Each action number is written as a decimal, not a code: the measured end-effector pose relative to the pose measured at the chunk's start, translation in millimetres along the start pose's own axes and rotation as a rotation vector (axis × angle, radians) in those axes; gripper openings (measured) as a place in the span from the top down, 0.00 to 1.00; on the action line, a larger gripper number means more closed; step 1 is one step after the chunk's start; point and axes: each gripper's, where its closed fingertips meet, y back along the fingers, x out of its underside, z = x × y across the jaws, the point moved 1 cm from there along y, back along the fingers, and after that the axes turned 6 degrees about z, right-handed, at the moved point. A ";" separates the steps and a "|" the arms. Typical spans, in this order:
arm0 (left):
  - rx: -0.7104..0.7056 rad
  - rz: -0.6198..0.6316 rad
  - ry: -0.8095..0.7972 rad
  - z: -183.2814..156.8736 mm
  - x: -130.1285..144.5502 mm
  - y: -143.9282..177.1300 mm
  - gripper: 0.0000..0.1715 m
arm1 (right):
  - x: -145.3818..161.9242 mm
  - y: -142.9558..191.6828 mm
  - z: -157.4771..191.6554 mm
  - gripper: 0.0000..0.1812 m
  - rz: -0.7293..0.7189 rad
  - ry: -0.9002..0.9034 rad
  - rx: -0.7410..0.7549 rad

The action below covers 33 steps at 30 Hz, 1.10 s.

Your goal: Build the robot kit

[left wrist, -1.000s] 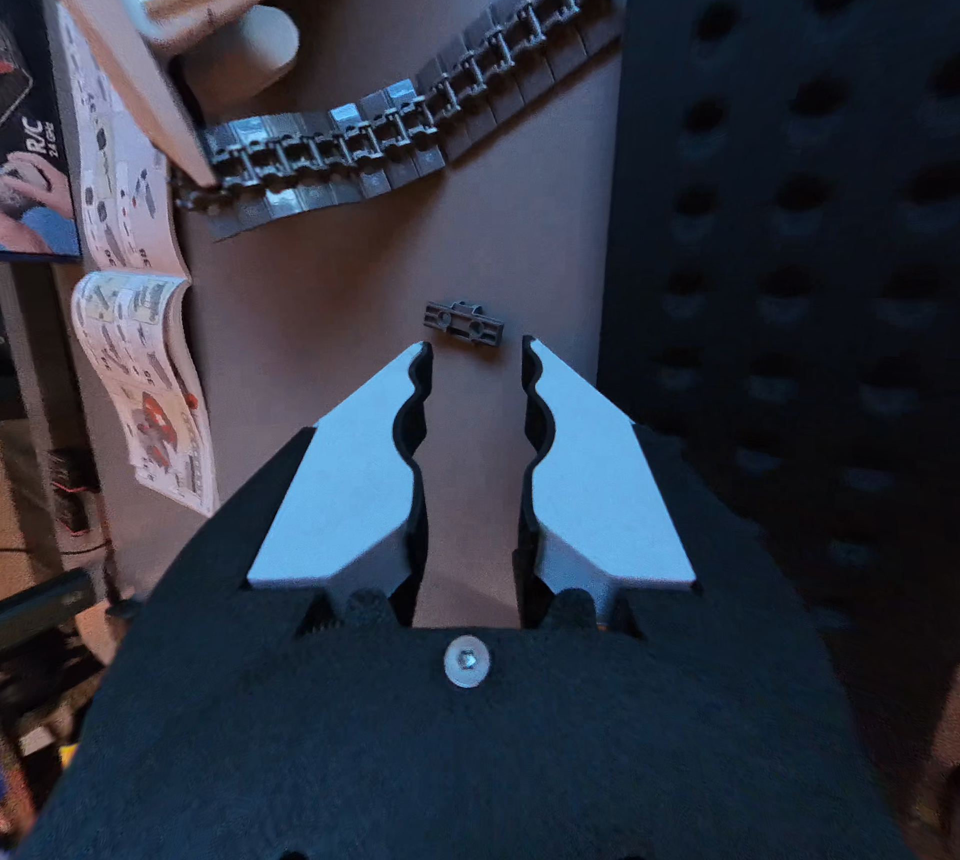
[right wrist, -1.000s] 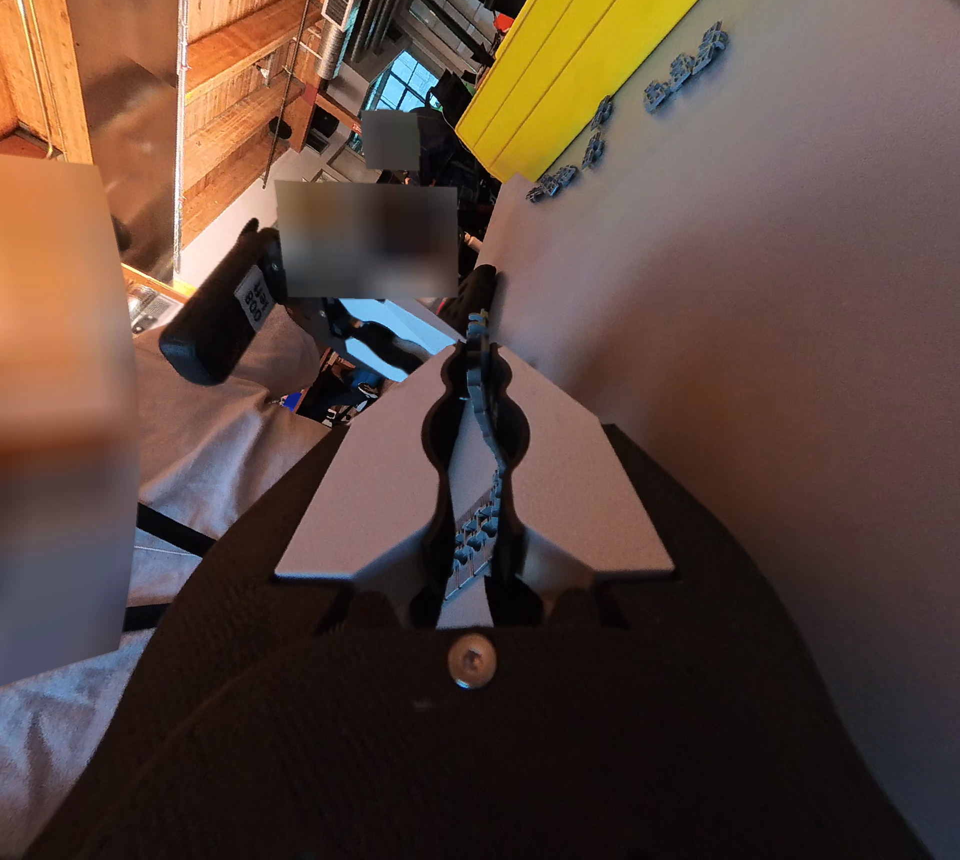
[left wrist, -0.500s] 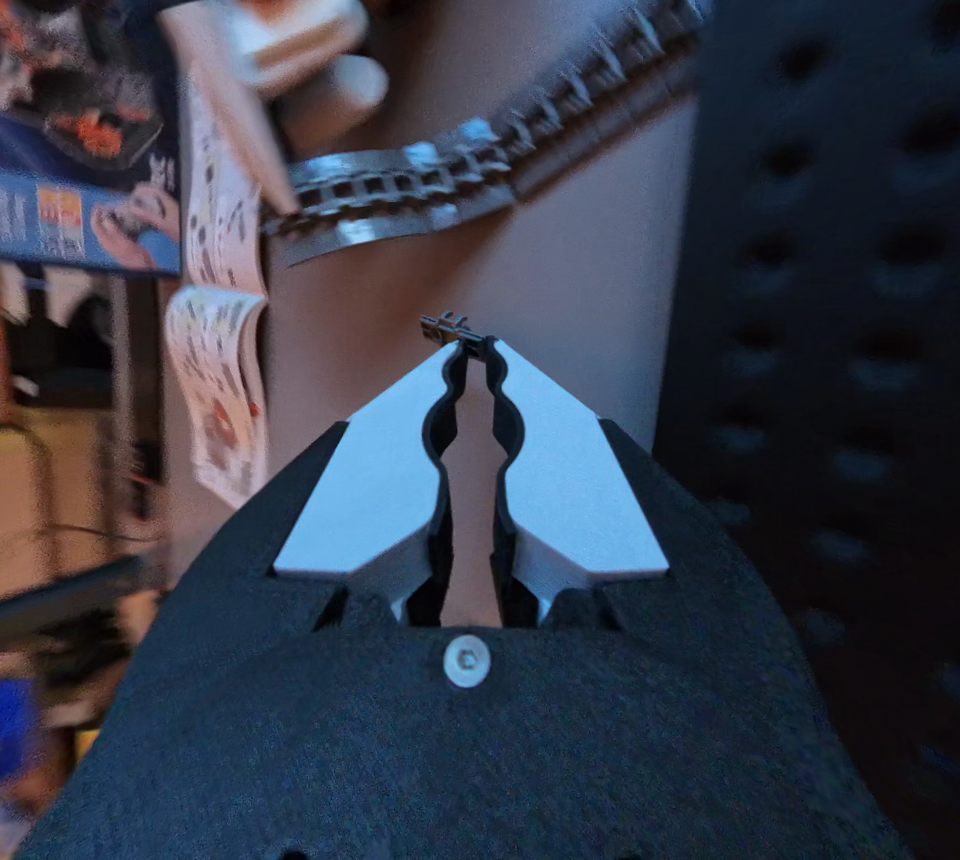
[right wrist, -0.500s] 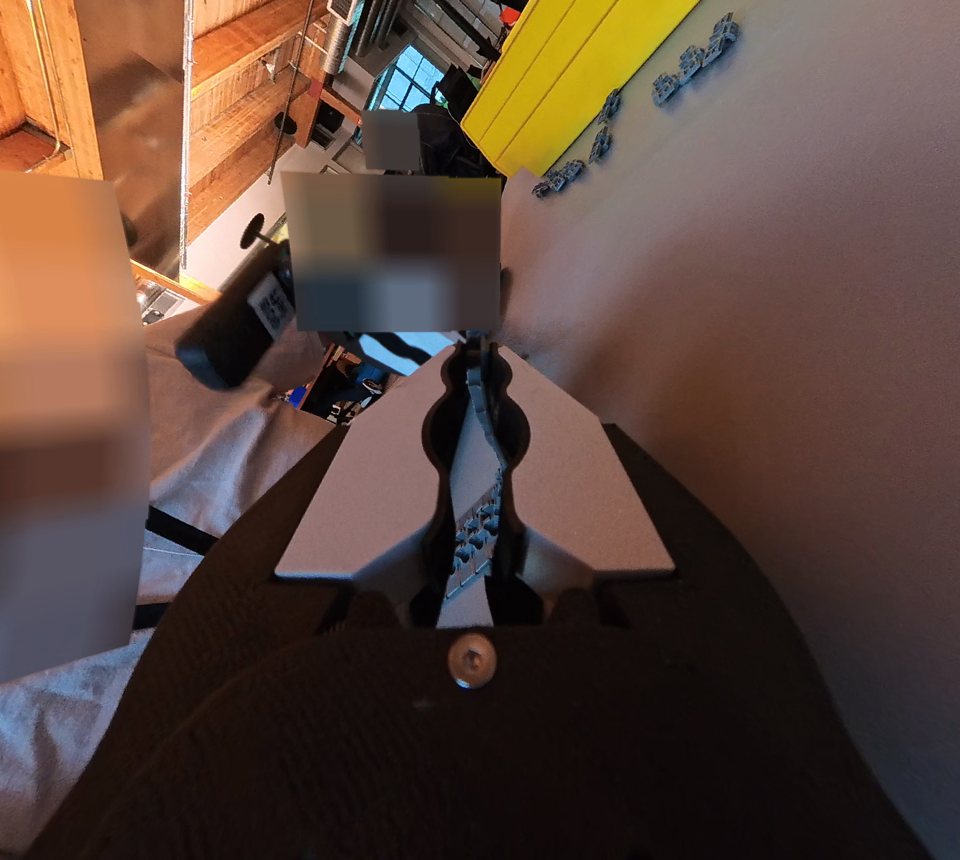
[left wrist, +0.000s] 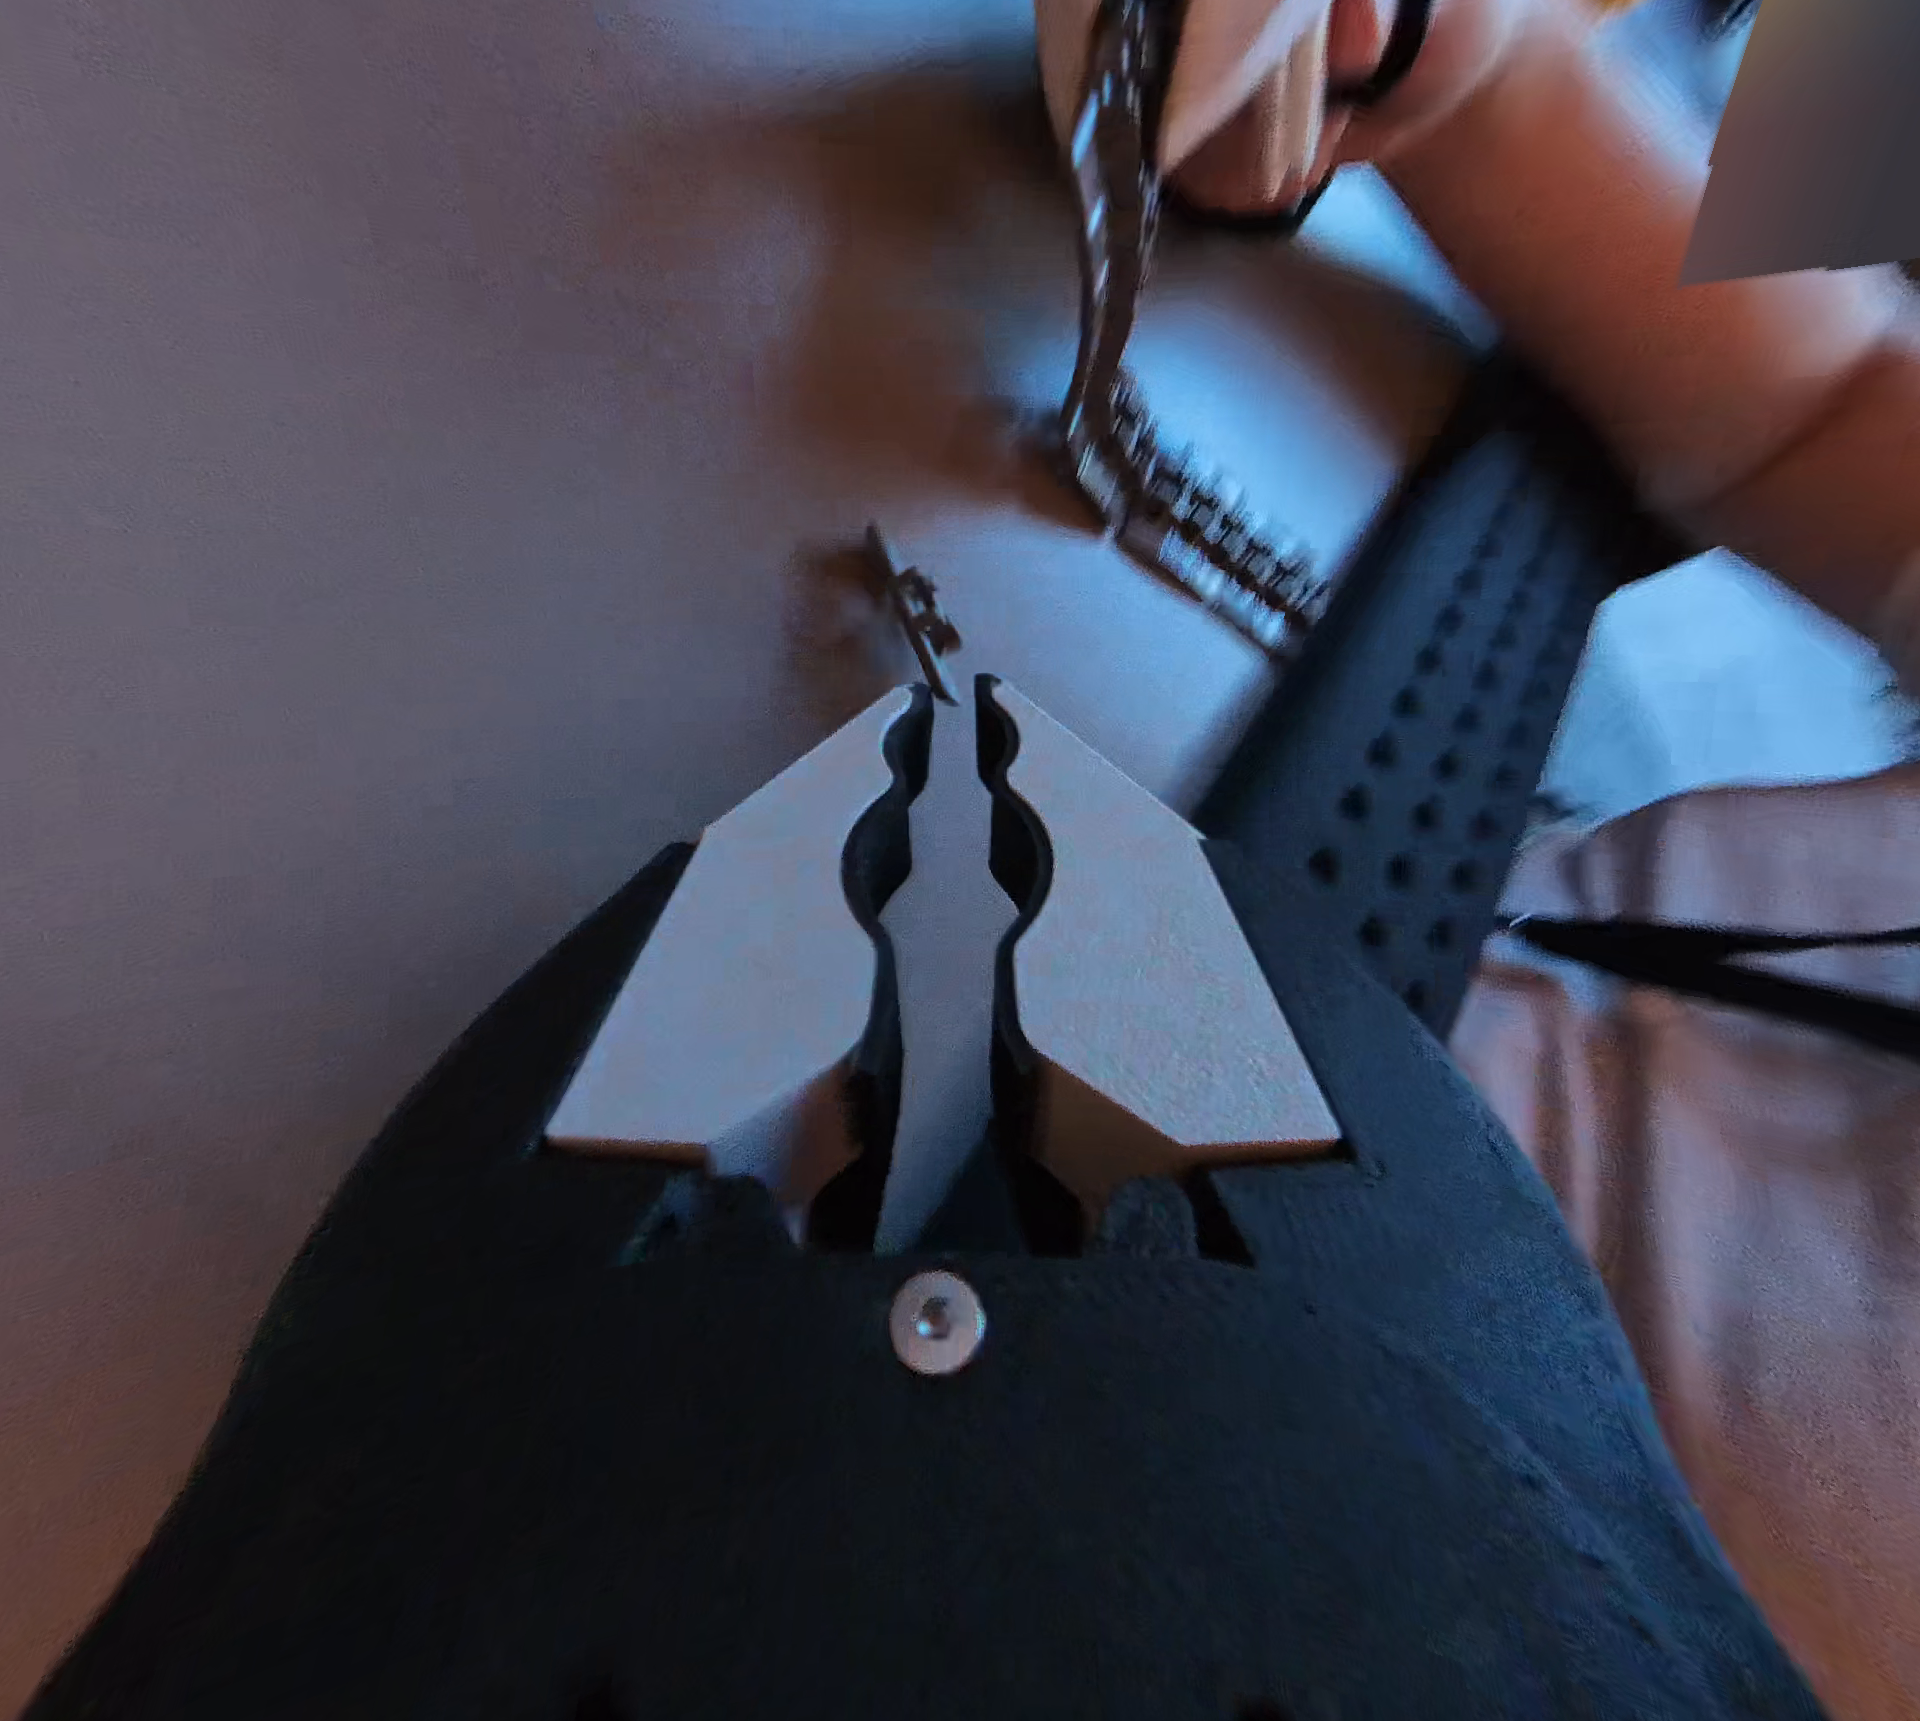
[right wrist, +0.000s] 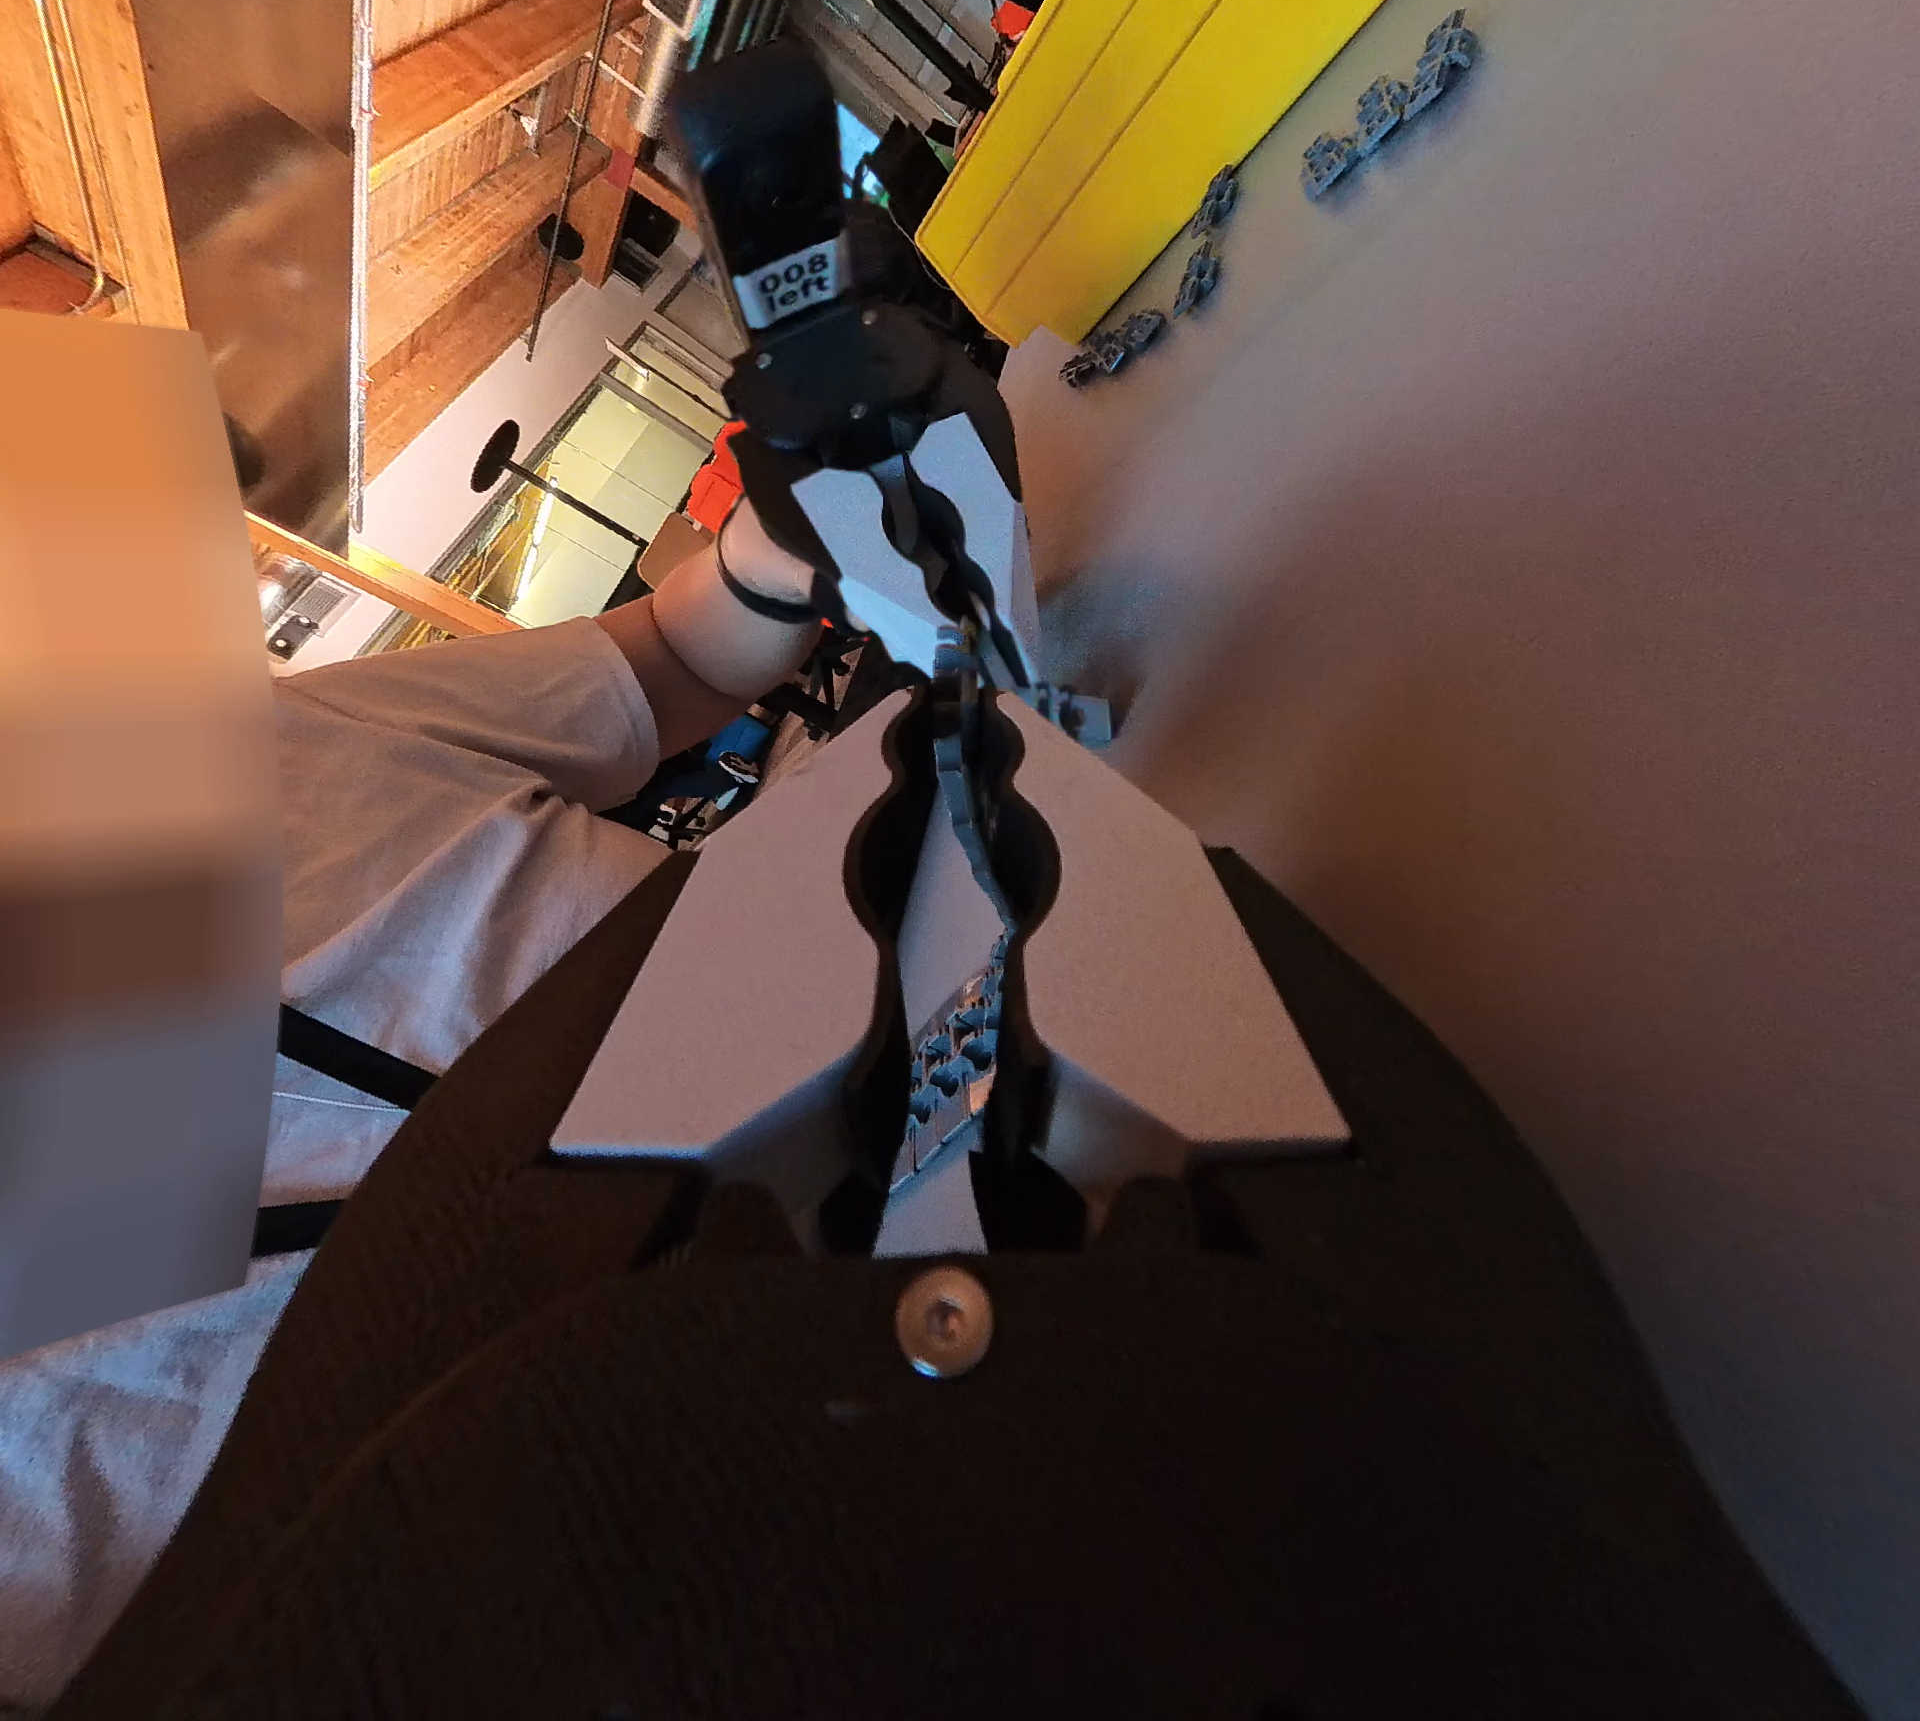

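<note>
My left gripper (left wrist: 951,697) is shut on a small dark grey track link (left wrist: 914,617), pinched at its very tips and held in the air. My right gripper (right wrist: 961,697) is shut on a grey track chain (right wrist: 971,814) that runs between its jaws. In the left wrist view the chain (left wrist: 1117,217) hangs from the right gripper down to the table, blurred. In the right wrist view the left gripper (right wrist: 971,627) stands just beyond my right tips, its link close to the chain's end.
A grey table (right wrist: 1558,736) carries several loose track links (right wrist: 1392,113) beside a yellow box (right wrist: 1195,40). A black perforated mat (left wrist: 1455,736) lies at the right in the left wrist view. A person's arm (right wrist: 707,632) is behind the left gripper. Across from one pair of fingers to the other is roughly 9 cm.
My left gripper shut on the single link, lifted it off the table and swung it over to the chain end held by my right gripper. The right gripper kept its hold.
</note>
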 end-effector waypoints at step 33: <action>-0.154 0.330 -0.863 1.0 -7.9 -16.6 0.92 | 4.8 -4.2 -2.4 0.97 0.040 -0.019 0.012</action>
